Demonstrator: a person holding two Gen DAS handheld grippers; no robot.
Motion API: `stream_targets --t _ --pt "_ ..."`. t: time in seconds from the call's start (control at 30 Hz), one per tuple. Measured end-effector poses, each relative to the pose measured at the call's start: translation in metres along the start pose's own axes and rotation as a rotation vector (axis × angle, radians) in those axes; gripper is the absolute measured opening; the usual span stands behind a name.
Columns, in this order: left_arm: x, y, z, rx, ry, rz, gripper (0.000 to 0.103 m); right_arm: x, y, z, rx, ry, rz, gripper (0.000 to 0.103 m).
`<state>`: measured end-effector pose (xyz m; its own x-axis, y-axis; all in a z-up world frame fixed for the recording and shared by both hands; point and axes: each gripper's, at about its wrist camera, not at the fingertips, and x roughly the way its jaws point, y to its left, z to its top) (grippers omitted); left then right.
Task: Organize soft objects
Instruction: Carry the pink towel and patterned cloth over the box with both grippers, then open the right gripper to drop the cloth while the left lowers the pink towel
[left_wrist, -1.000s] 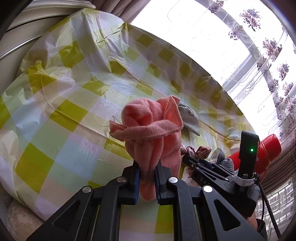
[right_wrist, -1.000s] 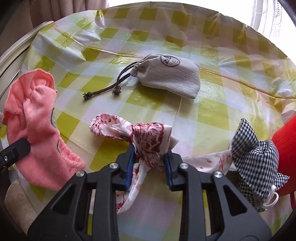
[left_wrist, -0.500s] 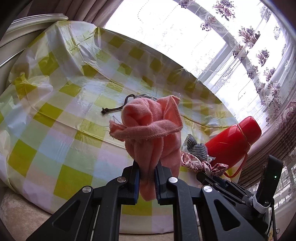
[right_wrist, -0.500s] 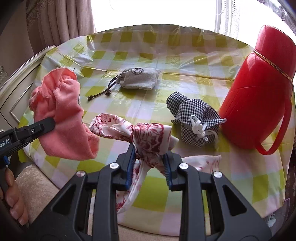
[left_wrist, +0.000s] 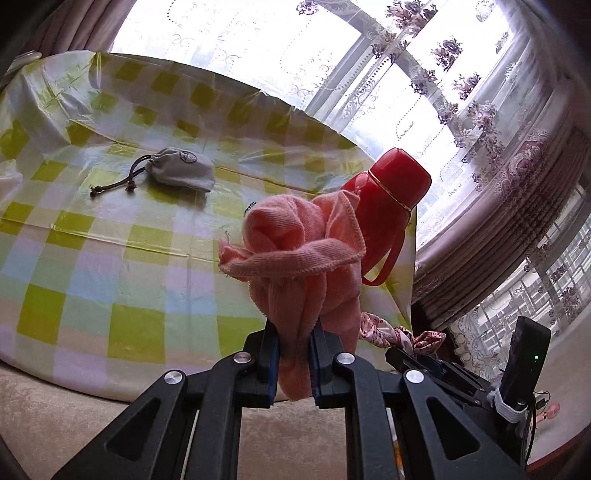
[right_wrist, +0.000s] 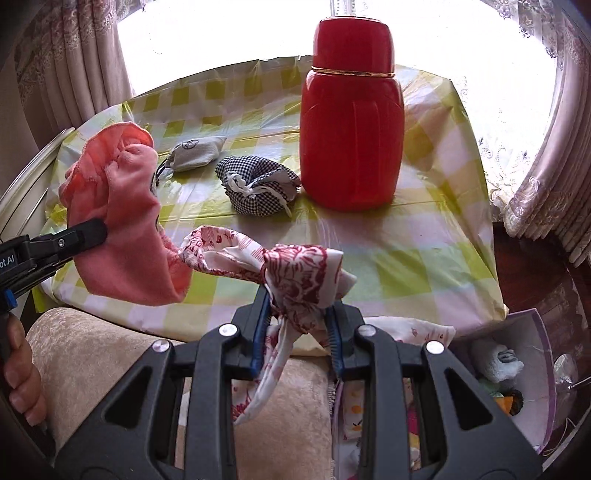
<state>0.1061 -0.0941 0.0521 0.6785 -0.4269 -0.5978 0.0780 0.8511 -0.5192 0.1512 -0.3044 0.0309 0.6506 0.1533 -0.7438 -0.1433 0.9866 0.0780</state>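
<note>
Change: both grippers have drawn back from the table and risen since the earlier frames; the cloths they hold now hang over the near table edge and the beige cushion instead of above the checks; the grey pouch, once close under the right wrist camera, now lies far back

Left gripper (left_wrist: 293, 363): clenched on the pink cloth (left_wrist: 299, 254), which bunches above the fingers and trails a tail down between them; a hand (right_wrist: 22, 384) grips its handle at the left edge of the right wrist view

Right gripper (right_wrist: 297, 332): grasping the red-and-white cloth (right_wrist: 295, 280); the jaws stand a little apart with the fabric pinched between the blue pads; one end loops out leftward to meet the pink cloth, another hangs below the fingers

Cushion (right_wrist: 110, 354): beige, directly beneath both grippers, in front of the table

Box (right_wrist: 532, 373): pale purple, open-topped, low at the right beside the table corner; inside lie a light blue-green soft item (right_wrist: 496, 363) and something dark and orange that I cannot make out

Table (right_wrist: 436, 258): covered in a glossy yellow-green checked sheet

Checked pouch (right_wrist: 258, 190): black-and-white, tied with a white cord, resting on the table just beside the flask

Flask (right_wrist: 351, 114): red, upright, with a gold band under its cap

Grey pouch (left_wrist: 181, 173): drawstring closed, cord trailing to its left, lying flat farthest back on the table
</note>
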Motion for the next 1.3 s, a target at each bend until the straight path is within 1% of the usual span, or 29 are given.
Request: stream_targets --t 0.23,0.47,0.73,0.83,0.93,1.0,1.03,1.07,1.1,1.13,1.3 --pt "0.023 -0.058 -0.023 0.097 0.099 -0.104 0.014 -0.038 -0.076 -0.027 0.093 0.009 -0.136 0.031" --pt "0.044 -0.11 -0.046 0.192 0.19 -0.178 0.014 -0.067 -0.138 -0.057 0.18 0.035 -0.251 0.031" --pt "0.061 -0.159 -0.074 0.299 0.276 -0.229 0.014 -0.084 -0.199 -0.088 0.289 0.066 -0.346 0.032" --pt "0.064 -0.173 -0.083 0.332 0.3 -0.238 0.014 -0.088 -0.22 -0.096 0.339 0.073 -0.366 0.036" --pt "0.065 -0.183 -0.088 0.359 0.319 -0.244 0.014 -0.09 -0.235 -0.103 0.366 0.074 -0.387 0.036" --pt "0.067 -0.189 -0.094 0.376 0.333 -0.246 0.014 -0.088 -0.244 -0.109 0.381 0.088 -0.388 0.04" --pt "0.069 -0.192 -0.095 0.384 0.339 -0.245 0.014 -0.085 -0.247 -0.111 0.386 0.101 -0.383 0.05" --pt "0.071 -0.195 -0.096 0.392 0.344 -0.247 0.014 -0.084 -0.249 -0.113 0.389 0.106 -0.38 0.062" --pt "0.071 -0.198 -0.097 0.4 0.348 -0.248 0.014 -0.085 -0.25 -0.115 0.393 0.103 -0.388 0.066" --pt "0.073 -0.2 -0.098 0.407 0.352 -0.248 0.014 -0.086 -0.252 -0.118 0.399 0.1 -0.403 0.068" --pt "0.079 -0.213 -0.106 0.435 0.373 -0.252 0.014 -0.095 -0.267 -0.124 0.442 0.093 -0.423 0.068"
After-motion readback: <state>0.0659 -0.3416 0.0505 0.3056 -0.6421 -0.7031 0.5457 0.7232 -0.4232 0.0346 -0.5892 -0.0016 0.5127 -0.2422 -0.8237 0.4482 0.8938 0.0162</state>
